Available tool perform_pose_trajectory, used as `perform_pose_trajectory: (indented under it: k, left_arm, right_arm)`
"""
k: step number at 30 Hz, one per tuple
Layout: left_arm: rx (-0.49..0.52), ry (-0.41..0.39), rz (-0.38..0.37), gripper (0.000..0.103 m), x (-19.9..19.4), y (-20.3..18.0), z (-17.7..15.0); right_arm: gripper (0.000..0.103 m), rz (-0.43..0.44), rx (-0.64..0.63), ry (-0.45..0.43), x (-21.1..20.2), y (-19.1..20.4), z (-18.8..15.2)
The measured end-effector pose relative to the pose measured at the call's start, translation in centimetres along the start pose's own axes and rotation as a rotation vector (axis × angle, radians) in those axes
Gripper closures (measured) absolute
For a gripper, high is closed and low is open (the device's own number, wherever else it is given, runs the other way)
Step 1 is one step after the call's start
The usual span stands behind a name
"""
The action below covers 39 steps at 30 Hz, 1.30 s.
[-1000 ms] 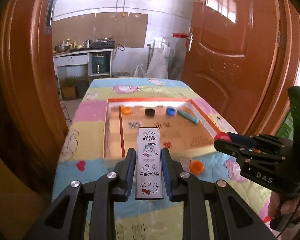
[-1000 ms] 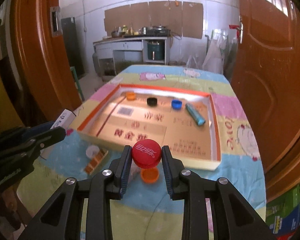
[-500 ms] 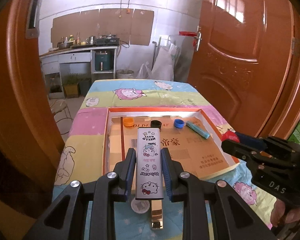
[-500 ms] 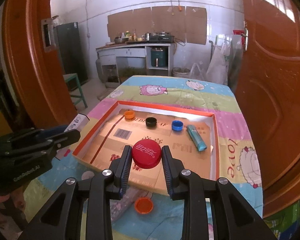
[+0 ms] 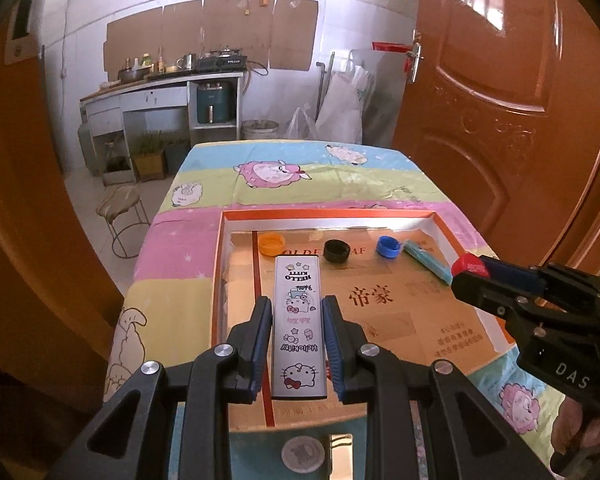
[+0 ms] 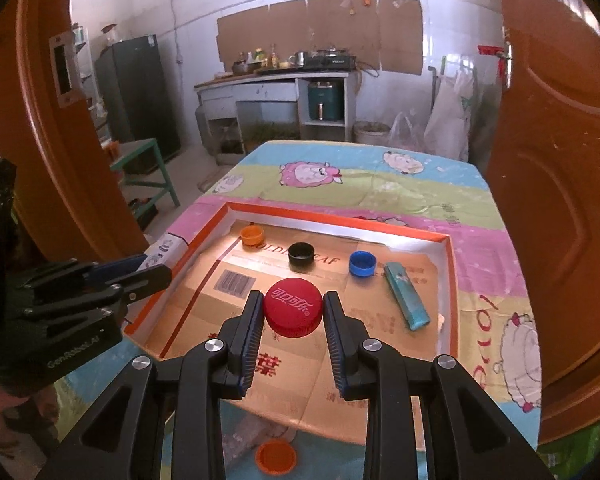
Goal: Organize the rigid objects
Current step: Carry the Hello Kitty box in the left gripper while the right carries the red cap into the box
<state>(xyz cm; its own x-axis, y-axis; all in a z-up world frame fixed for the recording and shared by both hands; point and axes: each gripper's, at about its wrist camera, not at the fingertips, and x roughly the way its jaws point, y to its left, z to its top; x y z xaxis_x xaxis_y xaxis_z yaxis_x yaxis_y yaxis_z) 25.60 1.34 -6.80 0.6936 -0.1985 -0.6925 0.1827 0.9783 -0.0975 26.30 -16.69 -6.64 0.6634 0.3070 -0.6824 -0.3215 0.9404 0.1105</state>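
A shallow cardboard tray (image 6: 452, 280) with an orange rim lies on a table covered by a pastel cartoon-sheep cloth (image 6: 380, 184). Along the tray's far side sit an orange cap (image 6: 252, 235), a black cap (image 6: 301, 255), a blue cap (image 6: 362, 263) and, just right of it, a light-blue lighter (image 6: 406, 296) lying flat. Outside the tray's near edge, on the cloth, rest another orange cap (image 6: 275, 457) and a grey cap (image 5: 303, 454). Brown doors flank the table, with a kitchen counter beyond. The left gripper (image 5: 297, 320) is clamped on a white Hello Kitty box (image 5: 298, 324), which points lengthwise away from the camera over the tray's left part. The right gripper (image 6: 293, 312) is closed on a red Coca-Cola bottle cap (image 6: 293, 306), pinched between both pads and held above the tray's middle, nearer the camera than the black cap.
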Motion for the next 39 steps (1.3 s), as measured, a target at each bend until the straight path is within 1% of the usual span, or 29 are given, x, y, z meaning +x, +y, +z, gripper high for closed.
perform_pose_trajectory:
  k: [9,16,20,30,39]
  left_arm:
    - [-0.008,0.057,0.010,0.077,3.7,0.7,1.0]
    - [-0.009,0.108,0.028,0.077,6.8,1.4,1.1]
    - [-0.013,0.127,0.036,0.077,8.0,1.8,1.1]
    - [-0.003,0.142,0.035,0.077,9.3,1.9,1.1]
    - [0.002,0.156,0.036,0.077,10.1,2.0,0.9]
  right_arm:
    - [0.072,0.041,0.009,0.037,3.7,-0.2,1.3]
    - [0.072,0.063,0.001,0.081,7.3,0.0,1.9]
    - [0.072,0.070,0.001,0.104,8.9,0.0,2.0]
    - [0.072,0.078,-0.009,0.150,11.8,0.1,1.8]
    - [0.072,0.075,-0.018,0.167,13.0,0.3,1.6]
